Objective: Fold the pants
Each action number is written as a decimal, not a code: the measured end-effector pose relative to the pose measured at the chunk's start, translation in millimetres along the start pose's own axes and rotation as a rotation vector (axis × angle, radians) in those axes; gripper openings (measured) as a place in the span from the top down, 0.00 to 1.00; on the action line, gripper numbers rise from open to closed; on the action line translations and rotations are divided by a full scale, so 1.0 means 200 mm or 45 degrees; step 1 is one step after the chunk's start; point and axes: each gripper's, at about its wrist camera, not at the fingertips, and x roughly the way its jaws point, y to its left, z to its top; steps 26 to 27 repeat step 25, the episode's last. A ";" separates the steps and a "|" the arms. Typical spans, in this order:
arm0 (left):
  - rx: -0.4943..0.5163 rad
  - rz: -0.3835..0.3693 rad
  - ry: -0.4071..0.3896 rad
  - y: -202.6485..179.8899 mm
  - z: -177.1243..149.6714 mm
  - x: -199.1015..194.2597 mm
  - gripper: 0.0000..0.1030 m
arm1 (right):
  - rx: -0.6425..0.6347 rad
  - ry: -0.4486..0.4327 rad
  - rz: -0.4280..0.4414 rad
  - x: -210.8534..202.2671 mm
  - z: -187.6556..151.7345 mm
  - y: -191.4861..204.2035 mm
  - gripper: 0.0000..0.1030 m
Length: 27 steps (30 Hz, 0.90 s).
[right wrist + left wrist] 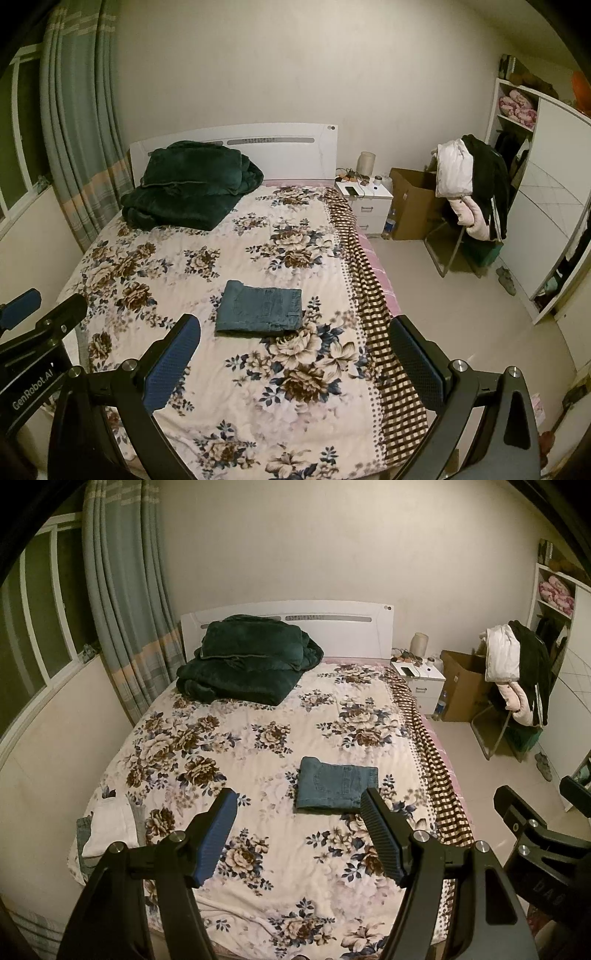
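The pants, blue jeans (336, 786), lie folded into a neat rectangle on the floral bedspread (229, 746), right of the bed's middle; they also show in the right wrist view (260, 308). My left gripper (297, 801) is open and empty, held above the near part of the bed, short of the jeans. My right gripper (295, 328) is open wide and empty, also above the near end of the bed, apart from the jeans. The right gripper's body shows at the right edge of the left wrist view (532, 827).
A dark green blanket (247, 657) is piled by the white headboard (343, 627). A white cloth (110, 827) lies at the bed's left edge. A nightstand (419, 679), cardboard box (465, 683) and clothes-laden chair (517, 679) stand right of the bed. Curtains (125, 602) hang at left.
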 end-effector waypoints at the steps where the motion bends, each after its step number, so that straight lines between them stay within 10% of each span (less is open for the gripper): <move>1: 0.001 0.000 -0.001 0.00 0.00 0.00 0.34 | 0.000 -0.002 -0.005 0.00 0.01 -0.01 0.00; 27: -0.005 0.001 0.002 0.02 0.00 0.00 0.34 | 0.013 0.013 0.003 0.00 -0.02 -0.01 0.00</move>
